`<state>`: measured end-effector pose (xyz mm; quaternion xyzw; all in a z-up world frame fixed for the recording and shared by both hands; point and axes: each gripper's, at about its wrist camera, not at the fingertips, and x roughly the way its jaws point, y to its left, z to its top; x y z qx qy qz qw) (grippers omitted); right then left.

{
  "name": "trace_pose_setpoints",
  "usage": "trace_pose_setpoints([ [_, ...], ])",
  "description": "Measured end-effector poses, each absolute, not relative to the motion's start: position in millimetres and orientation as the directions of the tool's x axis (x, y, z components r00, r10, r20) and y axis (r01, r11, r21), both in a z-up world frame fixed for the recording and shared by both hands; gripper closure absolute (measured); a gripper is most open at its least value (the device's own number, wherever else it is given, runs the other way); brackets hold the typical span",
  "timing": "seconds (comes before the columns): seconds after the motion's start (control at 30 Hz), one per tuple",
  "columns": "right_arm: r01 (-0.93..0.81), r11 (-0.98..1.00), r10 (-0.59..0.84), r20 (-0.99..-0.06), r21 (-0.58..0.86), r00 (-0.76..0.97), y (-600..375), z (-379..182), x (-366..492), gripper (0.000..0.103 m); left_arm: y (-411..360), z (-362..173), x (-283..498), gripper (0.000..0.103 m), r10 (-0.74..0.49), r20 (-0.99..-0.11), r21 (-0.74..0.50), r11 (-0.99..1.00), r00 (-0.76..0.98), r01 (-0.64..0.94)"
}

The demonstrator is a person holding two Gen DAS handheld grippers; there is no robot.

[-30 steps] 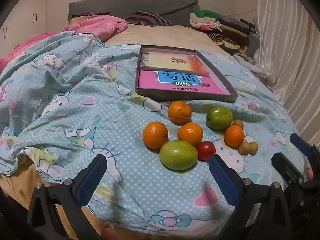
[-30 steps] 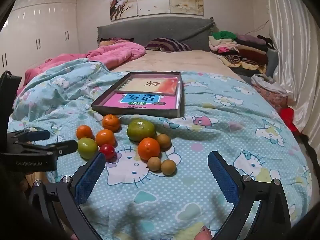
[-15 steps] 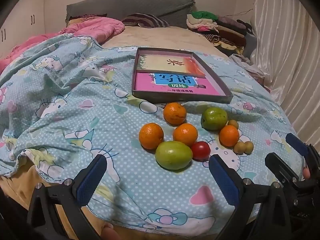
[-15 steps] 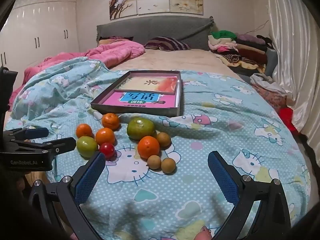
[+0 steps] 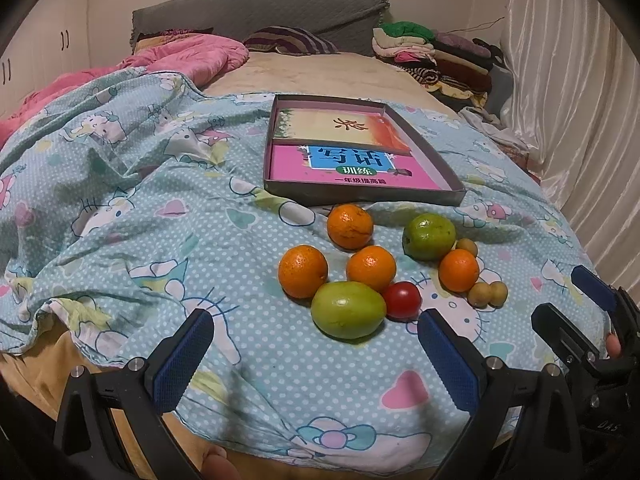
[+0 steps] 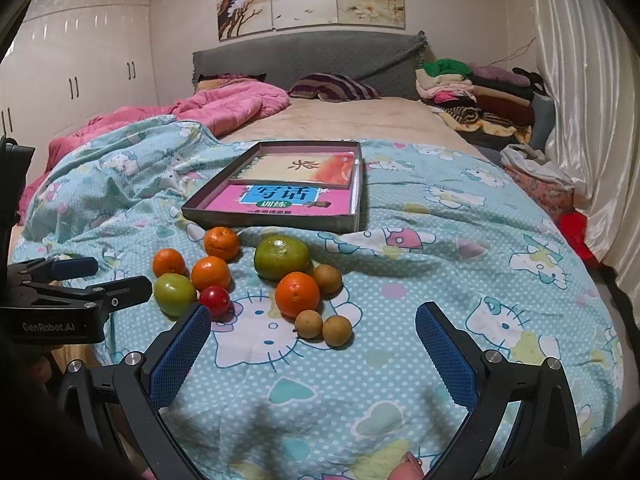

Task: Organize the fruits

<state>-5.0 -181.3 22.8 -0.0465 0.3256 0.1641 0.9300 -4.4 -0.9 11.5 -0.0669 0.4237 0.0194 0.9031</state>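
Observation:
Loose fruit lies in a cluster on the blue cartoon-print bedspread (image 5: 120,208): several oranges (image 5: 303,271), two green fruits (image 5: 347,309), a red tomato (image 5: 402,299) and small brown round fruits (image 5: 487,293). Behind them sits a shallow grey box (image 5: 360,196) holding books. My left gripper (image 5: 316,360) is open just in front of the near green fruit, touching nothing. My right gripper (image 6: 312,356) is open too, empty, hovering short of the two brown fruits (image 6: 323,327). In the right wrist view the same oranges (image 6: 297,294) and box (image 6: 276,224) appear.
A pink quilt (image 6: 224,108) and a striped pillow (image 6: 332,87) lie at the head of the bed. Folded clothes (image 6: 476,96) are stacked at the back right. White curtains (image 5: 572,112) hang along the right side. The bedspread drops off at the near left edge (image 5: 60,344).
Both views have drawn back and risen slightly, so the fruit sits a little lower and farther from the fingers. Nothing was grasped or moved.

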Motion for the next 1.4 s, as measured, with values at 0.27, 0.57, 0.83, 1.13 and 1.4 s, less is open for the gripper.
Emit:
trace_pose_setpoints([
  [0.27,-0.333,0.943,0.272,-0.624,0.02,0.733,-181.4,21.9,-4.3,0.001,-1.4,10.7,-4.1,0.001,-0.025,-0.766,-0.105,0.991,0.643,-0.087],
  [0.57,-0.332,0.943,0.27,-0.625,0.019,0.732,-181.4,21.4,-4.6,0.001,-1.9,12.2,-5.6,0.001,-0.026,-0.762,-0.102,0.992,0.647,-0.08],
  [0.83,-0.33,0.944,0.267,-0.627,0.017,0.732,-182.1,21.0,-3.8,0.001,-2.4,13.6,-6.1,0.001,-0.024,-0.76,-0.098,0.992,0.649,-0.079],
  [1.13,-0.329,0.944,0.266,-0.627,0.017,0.732,-182.3,20.4,-2.9,0.001,-3.1,12.9,-6.2,0.001,-0.026,-0.761,-0.101,0.992,0.648,-0.079],
  [1.4,-0.303,0.953,0.22,-0.657,-0.013,0.721,-186.3,11.9,5.3,0.001,-1.7,4.9,-1.6,0.001,-0.032,-0.78,-0.1,0.992,0.624,-0.075],
])
